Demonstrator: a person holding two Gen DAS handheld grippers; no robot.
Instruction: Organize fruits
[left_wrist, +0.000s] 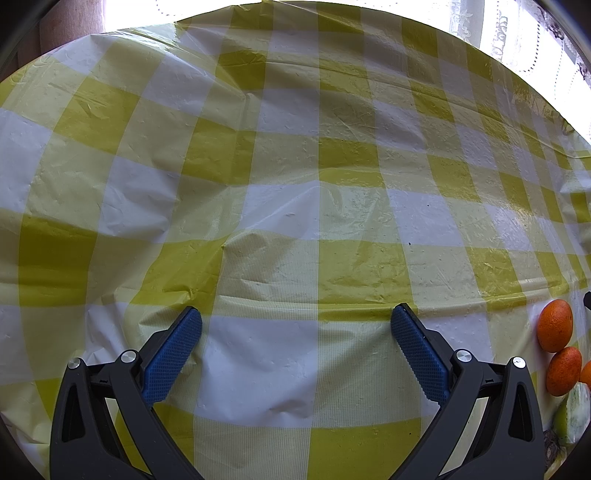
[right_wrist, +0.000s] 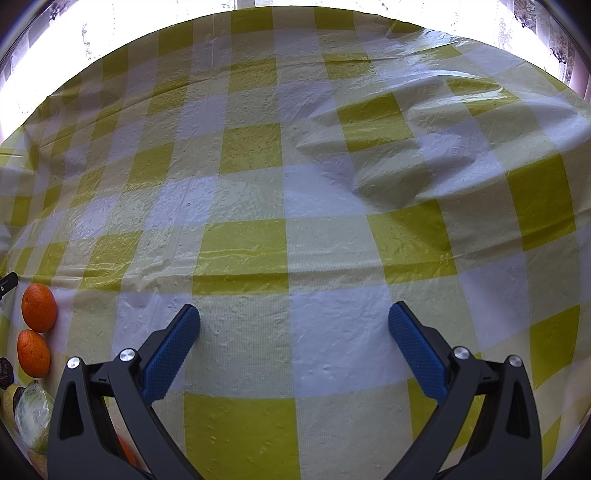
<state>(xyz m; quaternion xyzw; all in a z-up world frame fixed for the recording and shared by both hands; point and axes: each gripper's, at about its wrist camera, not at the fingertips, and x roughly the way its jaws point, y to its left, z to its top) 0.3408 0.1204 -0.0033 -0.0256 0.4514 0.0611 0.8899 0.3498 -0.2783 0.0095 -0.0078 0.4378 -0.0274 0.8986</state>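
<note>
We see the left claw (left_wrist: 296, 321), black-framed with blue textured pads, spread wide with nothing between its fingers, hovering above the surface, which is covered by a crinkled plastic cloth in yellow and white checks (left_wrist: 280, 206). The right claw (right_wrist: 294, 319), of the same build, is likewise spread wide and holds nothing, over another stretch of that cloth.

The fruits lie between the two claws. In the left wrist view they sit at the far right edge: a round orange fruit with dimpled skin (left_wrist: 554, 325), and just nearer to us a second orange fruit (left_wrist: 563, 371), the two so close that we cannot tell whether they touch. A sliver of a third orange fruit (left_wrist: 586, 374) peeks in at the frame's edge. Below them lies a pale green fruit wrapped in clear plastic (left_wrist: 572, 413).

In the right wrist view the same group sits at the far left edge, with the two orange fruits one behind the other, the wrapped green fruit below them, and a dark brownish item (right_wrist: 5, 373) at the very edge, too cropped for us to identify. Another patch of orange shows behind the claw's left arm. Bright window light with lace curtains (left_wrist: 517, 33) rims the far side of the surface.
</note>
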